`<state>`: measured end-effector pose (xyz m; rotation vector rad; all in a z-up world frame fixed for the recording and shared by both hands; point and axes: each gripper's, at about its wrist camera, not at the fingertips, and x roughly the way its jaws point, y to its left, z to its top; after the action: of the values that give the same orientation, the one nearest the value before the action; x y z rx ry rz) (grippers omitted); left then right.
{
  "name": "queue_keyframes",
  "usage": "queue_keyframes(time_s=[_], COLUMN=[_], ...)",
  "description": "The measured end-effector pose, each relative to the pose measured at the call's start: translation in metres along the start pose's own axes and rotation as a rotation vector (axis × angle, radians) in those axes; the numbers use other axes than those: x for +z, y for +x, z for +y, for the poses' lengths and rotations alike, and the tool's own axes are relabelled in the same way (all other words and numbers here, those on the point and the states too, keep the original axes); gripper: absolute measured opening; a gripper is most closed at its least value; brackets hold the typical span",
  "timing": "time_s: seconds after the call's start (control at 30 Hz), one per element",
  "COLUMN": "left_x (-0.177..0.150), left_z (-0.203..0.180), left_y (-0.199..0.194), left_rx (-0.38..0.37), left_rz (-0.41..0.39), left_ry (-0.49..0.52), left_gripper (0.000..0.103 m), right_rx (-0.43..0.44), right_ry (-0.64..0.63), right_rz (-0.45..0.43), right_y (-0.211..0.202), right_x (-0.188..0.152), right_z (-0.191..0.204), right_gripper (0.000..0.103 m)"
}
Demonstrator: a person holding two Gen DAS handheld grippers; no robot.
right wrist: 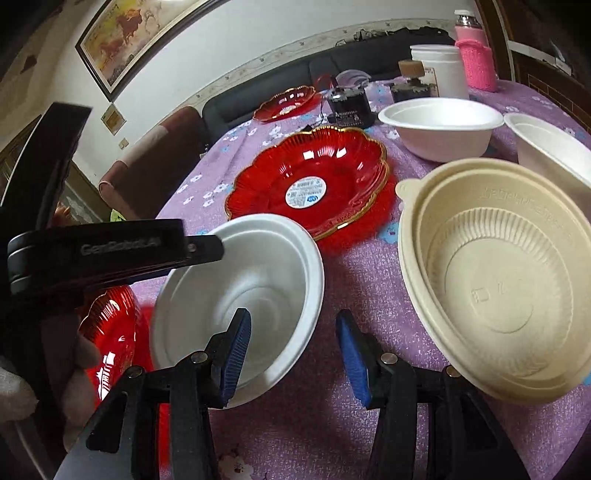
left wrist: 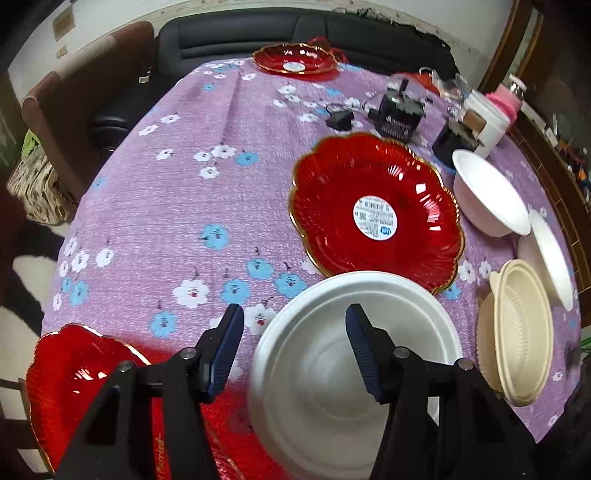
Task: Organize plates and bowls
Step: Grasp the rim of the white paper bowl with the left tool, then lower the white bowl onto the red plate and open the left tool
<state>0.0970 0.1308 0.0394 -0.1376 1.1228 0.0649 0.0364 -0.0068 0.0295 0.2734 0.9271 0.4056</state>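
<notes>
My left gripper (left wrist: 295, 347) is open, its jaws standing either side of the near-left rim of a white bowl (left wrist: 354, 369), which also shows in the right wrist view (right wrist: 240, 288). A red plate (left wrist: 376, 210) with a round label lies behind it, also seen in the right wrist view (right wrist: 310, 184). Another red plate (left wrist: 85, 380) is at the near left, and a third (left wrist: 295, 61) at the far edge. My right gripper (right wrist: 293, 350) is open and empty between the white bowl and a beige bowl (right wrist: 495, 273). Two more white bowls (right wrist: 439, 129) (right wrist: 554, 147) sit behind.
Black gadgets (left wrist: 397, 114), a white tub (right wrist: 439, 70) and a pink-sleeved bottle (right wrist: 474, 55) stand at the far right of the purple floral tablecloth (left wrist: 184, 206). A dark sofa (left wrist: 295, 33) and brown chair (left wrist: 85, 110) lie beyond the table.
</notes>
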Motion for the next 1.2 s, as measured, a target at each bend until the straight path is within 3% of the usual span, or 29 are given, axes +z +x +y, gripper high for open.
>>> queue_keyframes(time_s=[0.13,0.27,0.3,0.33,0.5,0.63,0.8,0.93,1.07,1.2], left_x=[-0.001,-0.002,-0.002,-0.003,-0.007,-0.013,-0.027,-0.048,-0.071,-0.089], left_z=[-0.006,-0.011,-0.011,-0.011,-0.008,-0.008,0.000,0.016,0.041,0.077], left_y=[0.010,0.010,0.010,0.009,-0.005,-0.026,-0.059,-0.092,-0.127,-0.142], left_rx=[0.016,0.056,0.049,0.045,0.030,0.014,-0.006,-0.023,0.004,0.031], left_rz=[0.031,0.031,0.034,0.034,0.001,-0.045,-0.101,-0.157,-0.226,-0.243], left_ry=[0.016,0.052,0.051,0.047,0.032,0.026,-0.004,-0.054,-0.101,-0.164], left_gripper=[0.054,0.039,0.038,0.036,0.031,0.028,0.028,0.028,0.028,0.028], right_rx=[0.006,0.022,0.033,0.049,0.058,0.043,0.076,0.128,0.189,0.201], right_ry=[0.003,0.011,0.016,0.023,0.051,0.034,-0.011,-0.054,-0.127,-0.215], right_rz=[0.014,0.026,0.026,0.031,0.027,-0.034,-0.106,-0.136,-0.138,-0.125], right_y=[0.003,0.006,0.006,0.006,0.004,-0.010,-0.032,-0.053,-0.064,-0.064], right_x=[-0.001,-0.001,-0.001,-0.001,-0.001,-0.001,-0.002,-0.012,-0.021,-0.030], right_z=[-0.002,-0.003,-0.004,-0.006,-0.011,-0.008,0.004,0.021,0.058,0.099], right_gripper=[0.053,0.053,0.050,0.039,0.027,0.019,0.017,0.017,0.017,0.017])
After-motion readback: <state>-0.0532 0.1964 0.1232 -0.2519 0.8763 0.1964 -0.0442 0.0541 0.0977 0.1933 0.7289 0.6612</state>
